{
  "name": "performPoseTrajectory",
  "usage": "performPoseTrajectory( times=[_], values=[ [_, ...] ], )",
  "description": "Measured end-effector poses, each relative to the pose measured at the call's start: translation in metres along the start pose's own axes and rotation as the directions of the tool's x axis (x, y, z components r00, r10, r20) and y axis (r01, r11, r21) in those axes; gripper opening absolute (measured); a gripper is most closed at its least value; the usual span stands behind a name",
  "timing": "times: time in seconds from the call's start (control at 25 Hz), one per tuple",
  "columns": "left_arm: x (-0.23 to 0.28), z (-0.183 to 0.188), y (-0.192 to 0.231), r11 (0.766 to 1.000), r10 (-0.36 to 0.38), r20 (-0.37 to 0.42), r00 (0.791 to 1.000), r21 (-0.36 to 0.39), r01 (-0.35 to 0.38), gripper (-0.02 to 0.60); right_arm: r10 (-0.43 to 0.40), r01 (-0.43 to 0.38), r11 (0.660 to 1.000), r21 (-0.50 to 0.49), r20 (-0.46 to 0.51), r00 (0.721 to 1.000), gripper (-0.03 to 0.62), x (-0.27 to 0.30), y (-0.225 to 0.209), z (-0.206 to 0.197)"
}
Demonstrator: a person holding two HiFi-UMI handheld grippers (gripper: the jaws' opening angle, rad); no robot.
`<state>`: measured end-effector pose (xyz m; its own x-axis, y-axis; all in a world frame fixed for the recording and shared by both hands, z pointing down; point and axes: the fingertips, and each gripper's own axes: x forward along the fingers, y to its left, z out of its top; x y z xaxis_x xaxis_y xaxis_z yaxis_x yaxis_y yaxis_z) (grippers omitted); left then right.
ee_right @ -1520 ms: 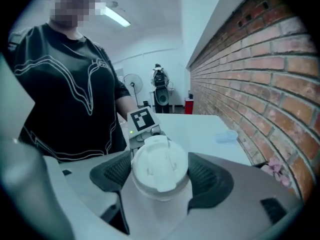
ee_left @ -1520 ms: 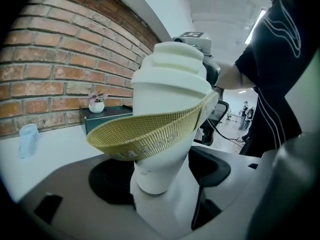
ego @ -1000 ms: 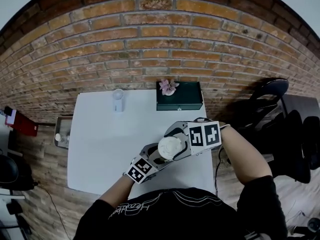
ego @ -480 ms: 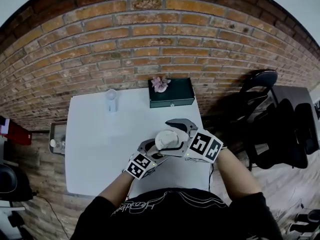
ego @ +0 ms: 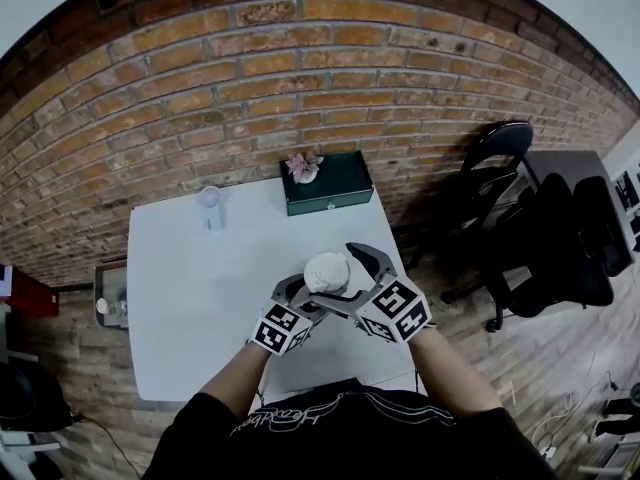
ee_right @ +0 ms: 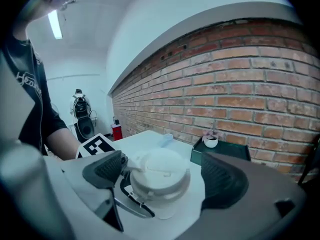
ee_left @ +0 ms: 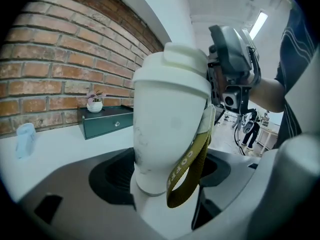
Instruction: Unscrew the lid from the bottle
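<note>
A white bottle (ego: pixel 327 271) with a white lid (ee_right: pixel 160 166) is held up over the white table (ego: pixel 190 298). My left gripper (ego: pixel 300 296) is shut on the bottle's lower body (ee_left: pixel 170 134), from which an olive strap (ee_left: pixel 187 166) hangs. My right gripper (ego: pixel 350 280) reaches in from the right at lid height. Its jaws are opening, and the lid sits between them. In the right gripper view a clear gap shows between the lid and the right pad (ee_right: pixel 225 181), while the left pad (ee_right: pixel 107 169) stands close beside the lid.
A dark green box (ego: pixel 328 183) with a small pink flower pot (ego: pixel 303 166) stands at the table's far edge by the brick wall. A small pale cup-like thing (ego: pixel 210 208) stands at the far left. A black chair (ego: pixel 500 158) is right of the table.
My right gripper has swung round the lid toward the person, and its jaws have spread wider. The left gripper keeps its hold on the bottle. The head view has shifted.
</note>
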<state>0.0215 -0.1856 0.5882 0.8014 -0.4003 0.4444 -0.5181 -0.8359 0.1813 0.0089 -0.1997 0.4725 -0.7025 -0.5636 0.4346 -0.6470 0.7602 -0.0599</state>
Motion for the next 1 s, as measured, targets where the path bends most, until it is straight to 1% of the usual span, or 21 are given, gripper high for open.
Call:
performPoseTrajectory(
  times=[0.08,0.16,0.28,0.32,0.36,0.64,0.88,1.0],
  values=[
    [0.000,0.000,0.000,1.000,0.001,0.002,1.000,0.002,-0.001,0.357,-0.016,0.016,1.000,0.025,0.001,1.000,0.472,0.001,0.001,-0.006],
    [0.001,0.000,0.000,1.000,0.002,0.002,1.000,0.002,-0.002,0.357,-0.020,0.021,0.999,0.030,-0.002,1.000,0.466,0.005,0.004,-0.011],
    [0.001,0.000,-0.001,1.000,0.000,-0.002,1.000,0.002,0.000,0.357,-0.058,0.058,0.998,0.006,0.000,0.998,0.436,0.007,0.003,-0.014],
    [0.001,0.001,-0.001,1.000,-0.002,-0.003,1.000,0.002,0.002,0.357,-0.073,0.073,0.997,-0.004,0.003,0.997,0.412,0.006,0.001,-0.015],
    [0.002,0.001,-0.001,1.000,-0.004,-0.005,1.000,0.002,0.004,0.357,-0.081,0.081,0.997,-0.009,0.005,0.997,0.411,0.006,0.000,-0.015],
    [0.003,0.000,0.000,1.000,-0.002,-0.014,1.000,-0.017,0.002,0.357,-0.070,0.070,0.997,-0.014,-0.007,0.998,0.407,0.006,-0.001,-0.014],
    [0.001,-0.007,-0.001,0.999,-0.033,-0.049,0.998,-0.029,0.032,0.357,-0.063,0.063,0.998,-0.008,-0.011,0.998,0.405,0.005,0.000,-0.014],
    [-0.001,-0.004,0.000,0.999,-0.027,-0.044,0.999,-0.038,0.026,0.357,-0.061,0.061,0.998,0.001,-0.005,0.998,0.405,0.003,-0.003,-0.010]
  ],
)
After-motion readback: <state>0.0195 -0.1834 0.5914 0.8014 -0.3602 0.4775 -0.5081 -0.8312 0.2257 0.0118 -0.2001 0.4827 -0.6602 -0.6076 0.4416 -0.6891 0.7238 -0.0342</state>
